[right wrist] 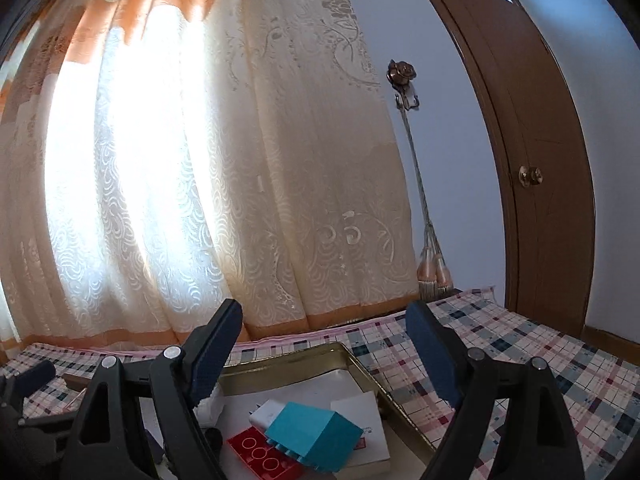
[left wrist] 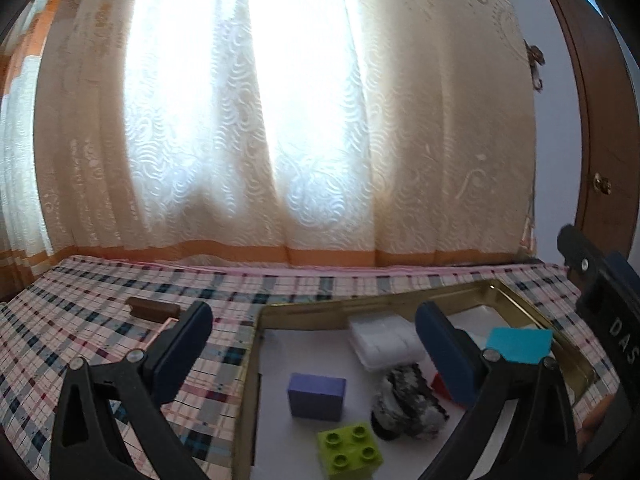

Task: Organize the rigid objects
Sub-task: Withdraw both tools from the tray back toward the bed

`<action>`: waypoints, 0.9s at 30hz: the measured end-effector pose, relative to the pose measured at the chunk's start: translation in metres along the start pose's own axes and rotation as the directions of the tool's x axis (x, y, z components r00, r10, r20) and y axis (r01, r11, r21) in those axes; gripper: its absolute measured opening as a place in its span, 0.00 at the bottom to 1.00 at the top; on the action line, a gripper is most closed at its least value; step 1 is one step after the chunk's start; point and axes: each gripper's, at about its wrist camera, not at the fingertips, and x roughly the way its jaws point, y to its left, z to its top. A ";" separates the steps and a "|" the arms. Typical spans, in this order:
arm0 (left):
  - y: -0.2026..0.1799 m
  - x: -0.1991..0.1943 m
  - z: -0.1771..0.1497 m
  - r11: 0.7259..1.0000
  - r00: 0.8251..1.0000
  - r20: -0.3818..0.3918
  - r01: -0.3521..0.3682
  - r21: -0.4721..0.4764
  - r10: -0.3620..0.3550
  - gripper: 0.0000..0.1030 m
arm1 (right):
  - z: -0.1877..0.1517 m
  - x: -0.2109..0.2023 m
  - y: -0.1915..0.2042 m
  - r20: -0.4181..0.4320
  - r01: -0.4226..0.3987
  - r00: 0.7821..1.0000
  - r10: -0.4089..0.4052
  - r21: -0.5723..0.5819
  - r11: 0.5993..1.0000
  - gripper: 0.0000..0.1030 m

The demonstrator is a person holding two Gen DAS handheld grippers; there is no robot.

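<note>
Left of the left claw [left wrist: 314, 328], a brown bar [left wrist: 153, 309] lies on the plaid tabletop [left wrist: 80, 320]. That claw stands wide open and empty above the gold tin [left wrist: 256, 344]; below its fingers sit a purple block [left wrist: 317, 395], a green brick [left wrist: 350, 452] and a mottled lump [left wrist: 408, 402], with a white box [left wrist: 382, 340] ahead. The right claw [right wrist: 324, 350] is open and empty too; under it a teal block [right wrist: 314, 436] rests on a red brick [right wrist: 260, 458].

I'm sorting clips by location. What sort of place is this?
Probably a room in a home: a patterned curtain over a bright window, a wooden door with a brass knob, and a checked tablecloth under a gold tin tray of small objects.
</note>
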 end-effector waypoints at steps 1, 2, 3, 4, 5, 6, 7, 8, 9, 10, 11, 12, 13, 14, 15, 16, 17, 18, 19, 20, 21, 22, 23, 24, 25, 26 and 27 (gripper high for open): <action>0.001 0.000 0.000 1.000 1.000 0.005 -0.007 0.002 0.007 1.00 | -0.001 0.000 0.002 -0.004 0.000 1.000 0.000 -0.009 1.000 0.83; 0.002 0.000 -0.001 1.000 1.000 0.008 -0.015 0.007 0.015 1.00 | -0.003 0.001 0.004 -0.008 -0.001 1.000 0.001 -0.019 1.000 0.83; 0.003 0.000 -0.002 1.000 1.000 0.010 -0.022 0.016 0.022 1.00 | -0.004 0.001 0.008 -0.010 0.003 1.000 -0.003 -0.038 0.999 0.83; 0.002 0.000 -0.003 0.999 1.000 0.012 -0.027 0.024 0.027 1.00 | -0.004 -0.001 0.011 -0.011 0.007 1.000 -0.008 -0.051 0.999 0.83; 0.002 0.000 -0.004 0.999 0.999 0.014 -0.033 0.033 0.032 1.00 | -0.005 -0.002 0.013 -0.010 0.010 1.000 -0.011 -0.060 0.998 0.83; 0.003 -0.001 -0.005 0.999 0.999 0.018 -0.036 0.040 0.035 1.00 | -0.005 -0.005 0.015 -0.006 0.009 1.000 -0.010 -0.063 0.998 0.83; 0.004 -0.002 -0.006 0.998 0.999 0.022 -0.040 0.046 0.039 1.00 | -0.005 -0.008 0.017 -0.003 0.007 1.000 -0.007 -0.063 0.998 0.83; 0.005 -0.003 -0.007 0.998 0.999 0.024 -0.042 0.050 0.041 1.00 | -0.006 -0.010 0.018 0.000 0.005 1.000 -0.005 -0.062 0.998 0.84; 0.006 -0.003 -0.008 0.998 0.999 0.022 -0.044 0.051 0.043 1.00 | -0.006 -0.012 0.020 0.005 0.004 1.000 -0.004 -0.063 0.998 0.84; 0.008 -0.003 -0.009 0.998 0.999 0.019 -0.045 0.052 0.045 1.00 | -0.007 -0.013 0.021 0.006 0.006 1.000 -0.005 -0.064 0.998 0.84; 0.010 -0.003 -0.010 0.998 0.999 0.013 -0.046 0.052 0.046 1.00 | -0.007 -0.014 0.021 0.004 0.009 1.000 -0.009 -0.062 0.998 0.83; 0.012 -0.003 -0.010 0.998 0.999 0.008 -0.043 0.048 0.042 1.00 | -0.007 -0.014 0.021 -0.001 0.011 1.000 -0.011 -0.056 0.998 0.84; 0.014 -0.003 -0.010 0.998 0.999 0.008 -0.042 0.043 0.042 1.00 | -0.008 -0.015 0.020 -0.005 0.009 1.000 -0.010 -0.048 0.999 0.84; 0.017 -0.004 -0.011 0.998 0.999 0.008 -0.045 0.041 0.045 1.00 | -0.008 -0.015 0.019 -0.011 0.008 1.000 -0.008 -0.036 0.999 0.83; 0.018 -0.005 -0.011 0.998 0.999 0.009 -0.048 0.041 0.047 1.00 | -0.009 -0.017 0.019 -0.017 0.008 1.000 -0.008 -0.022 1.000 0.83; 0.021 -0.005 -0.012 0.998 0.999 0.008 -0.049 0.039 0.049 1.00 | -0.010 -0.018 0.018 -0.021 0.008 1.000 -0.009 -0.012 1.000 0.83; 0.023 -0.006 -0.012 0.998 0.999 0.006 -0.050 0.036 0.050 1.00 | -0.010 -0.019 0.018 -0.024 0.011 1.000 -0.011 -0.004 1.000 0.83; 0.025 -0.006 -0.013 0.998 0.999 0.004 -0.050 0.032 0.050 1.00 | -0.011 -0.021 0.019 -0.025 0.013 1.000 -0.013 0.000 1.000 0.83; 0.028 -0.007 -0.013 0.998 0.999 0.001 -0.049 0.028 0.049 1.00 | -0.011 -0.023 0.020 -0.024 0.013 1.000 -0.013 0.001 1.000 0.83; 0.031 -0.007 -0.014 0.998 0.999 -0.001 -0.049 0.026 0.049 1.00 | -0.012 -0.025 0.021 -0.022 0.011 1.000 -0.011 0.001 1.000 0.83; 0.033 -0.008 -0.014 0.998 0.999 -0.003 -0.050 0.025 0.050 1.00 | -0.012 -0.026 0.024 -0.021 0.012 1.000 -0.012 -0.003 1.000 0.83; 0.036 -0.008 -0.015 0.998 0.999 -0.005 -0.051 0.024 0.052 1.00 | -0.012 -0.028 0.026 -0.020 0.013 1.000 -0.013 -0.007 1.000 0.83; 0.040 -0.008 -0.015 0.998 0.999 -0.007 -0.053 0.019 0.053 1.00 | -0.013 -0.029 0.028 -0.021 0.014 1.000 -0.014 -0.009 1.000 0.83; 0.042 -0.008 -0.015 0.998 0.999 -0.008 -0.054 0.017 0.054 1.00 | -0.013 -0.030 0.030 -0.024 0.011 1.000 -0.011 -0.007 1.000 0.83; 0.045 -0.008 -0.015 0.998 0.998 -0.009 -0.055 0.014 0.055 1.00 | -0.014 -0.032 0.032 -0.028 0.009 1.000 -0.009 -0.003 1.000 0.83; 0.048 -0.008 -0.016 0.998 0.998 -0.011 -0.057 0.011 0.057 0.99 | -0.015 -0.033 0.035 -0.032 0.006 0.999 -0.006 0.001 1.000 0.83; 0.051 -0.008 -0.016 0.998 0.998 -0.014 -0.060 0.009 0.060 0.99 | -0.016 -0.033 0.038 -0.039 0.005 0.999 -0.005 0.004 1.000 0.83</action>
